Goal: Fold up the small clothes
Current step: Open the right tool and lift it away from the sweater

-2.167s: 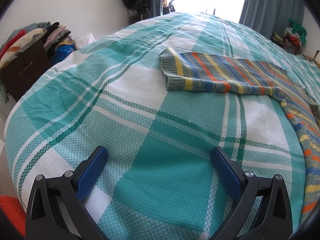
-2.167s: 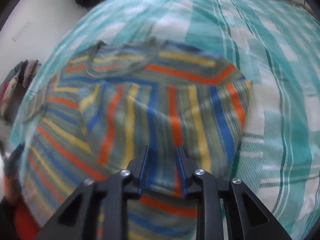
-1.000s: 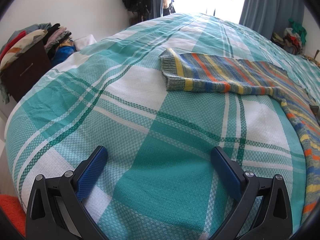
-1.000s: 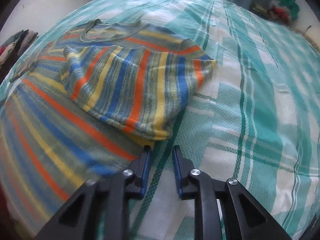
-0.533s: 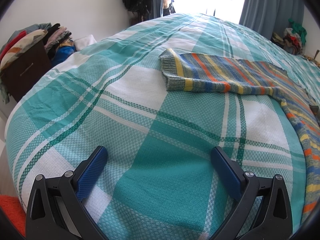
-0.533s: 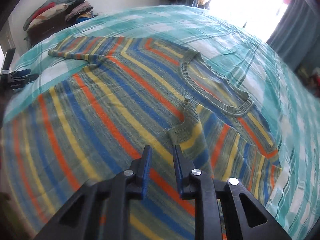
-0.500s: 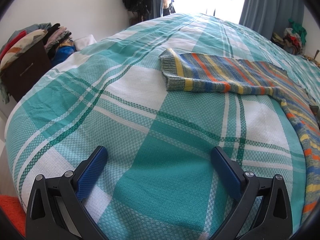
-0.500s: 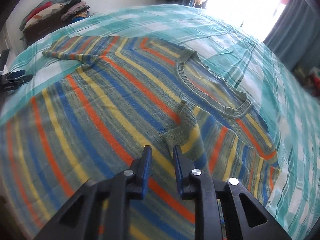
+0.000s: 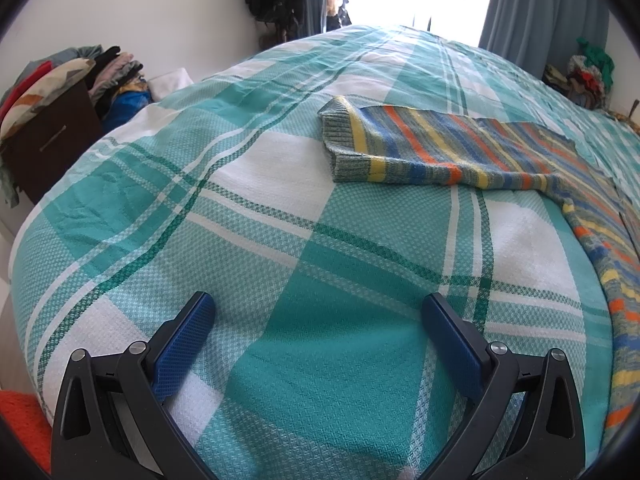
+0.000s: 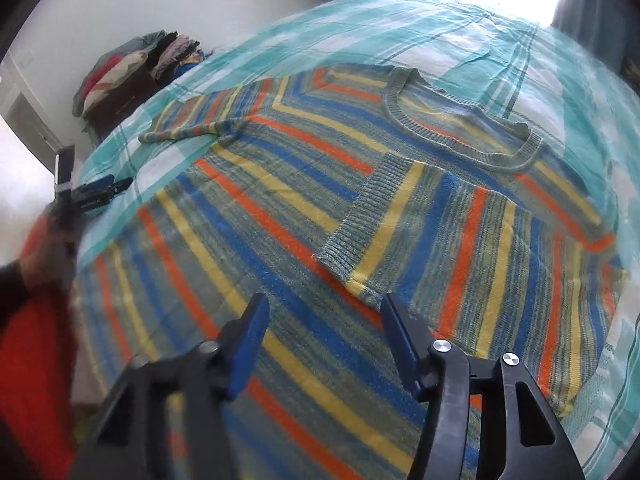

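The striped sweater (image 10: 320,208) lies flat on the checked bedspread (image 9: 280,240), its right sleeve (image 10: 420,232) folded across the chest. The right gripper (image 10: 320,320) hovers over it, fingers wide and empty. The left gripper (image 9: 316,320) waits near the other sleeve (image 9: 400,152), also wide. A careless low pass could drag the folded sleeve open.

Ribbed knit sweater (image 10: 304,216), woven matt bedspread (image 9: 256,240), textured plastic gripper pads (image 9: 182,346)

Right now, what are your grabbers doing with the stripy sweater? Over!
Left gripper open, empty, over the plaid bedspread. Right gripper open above the striped sweater. One sleeve folded across the body. Nothing blocking.
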Demonstrator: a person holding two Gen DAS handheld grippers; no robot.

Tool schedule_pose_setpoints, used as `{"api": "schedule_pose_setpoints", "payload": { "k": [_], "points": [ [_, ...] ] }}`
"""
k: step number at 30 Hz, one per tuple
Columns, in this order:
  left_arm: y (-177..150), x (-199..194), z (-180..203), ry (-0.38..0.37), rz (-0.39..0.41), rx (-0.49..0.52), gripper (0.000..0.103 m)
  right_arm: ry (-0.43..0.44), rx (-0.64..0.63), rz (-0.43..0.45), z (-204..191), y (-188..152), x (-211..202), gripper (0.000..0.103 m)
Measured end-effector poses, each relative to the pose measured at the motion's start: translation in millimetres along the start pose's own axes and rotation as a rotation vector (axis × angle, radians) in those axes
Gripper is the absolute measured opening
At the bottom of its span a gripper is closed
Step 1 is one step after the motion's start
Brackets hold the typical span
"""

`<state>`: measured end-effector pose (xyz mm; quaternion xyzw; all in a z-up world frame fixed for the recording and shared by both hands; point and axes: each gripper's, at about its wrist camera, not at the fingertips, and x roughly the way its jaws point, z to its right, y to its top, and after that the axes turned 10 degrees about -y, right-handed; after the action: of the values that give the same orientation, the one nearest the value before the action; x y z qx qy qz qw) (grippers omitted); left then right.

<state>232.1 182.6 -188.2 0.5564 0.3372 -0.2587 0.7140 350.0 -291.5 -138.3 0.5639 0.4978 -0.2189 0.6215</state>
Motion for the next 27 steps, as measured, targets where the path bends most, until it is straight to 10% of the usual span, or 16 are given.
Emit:
{"api": "schedule_pose_setpoints", "payload": {
  "k": [3, 6, 9, 15, 20, 27],
  "points": [
    [0.1, -0.2, -0.1, 0.001, -0.001, 0.000, 0.103, -0.015, 0.246, 0.058, 55.4, -28.7, -18.8, 0.057],
    [0.4, -0.4, -0.1, 0.000, 0.000, 0.000, 0.103, -0.310, 0.400, -0.123, 117.6, -74.8, -7.2, 0.038],
    [0.0, -0.3, 0.5, 0.000, 0.001, 0.000, 0.103, -0.358, 0.501, -0.045, 132.3, -108.7, -49.9, 0.036],
    [-0.2, -0.8, 0.8, 0.001, 0.001, 0.000, 0.103, -0.352, 0.540, 0.115, 58.5, -158.3, -138.8, 0.047],
    [-1.4, -3.3, 0.3, 0.001, 0.006, 0.002, 0.103, -0.368, 0.574, 0.276, -32.0, -197.2, -184.3, 0.083],
    [-3.8, -7.0, 0.2, -0.003, 0.014, 0.003, 0.103, -0.414, 0.524, 0.337, -88.6, -187.7, -161.2, 0.085]
  ]
}}
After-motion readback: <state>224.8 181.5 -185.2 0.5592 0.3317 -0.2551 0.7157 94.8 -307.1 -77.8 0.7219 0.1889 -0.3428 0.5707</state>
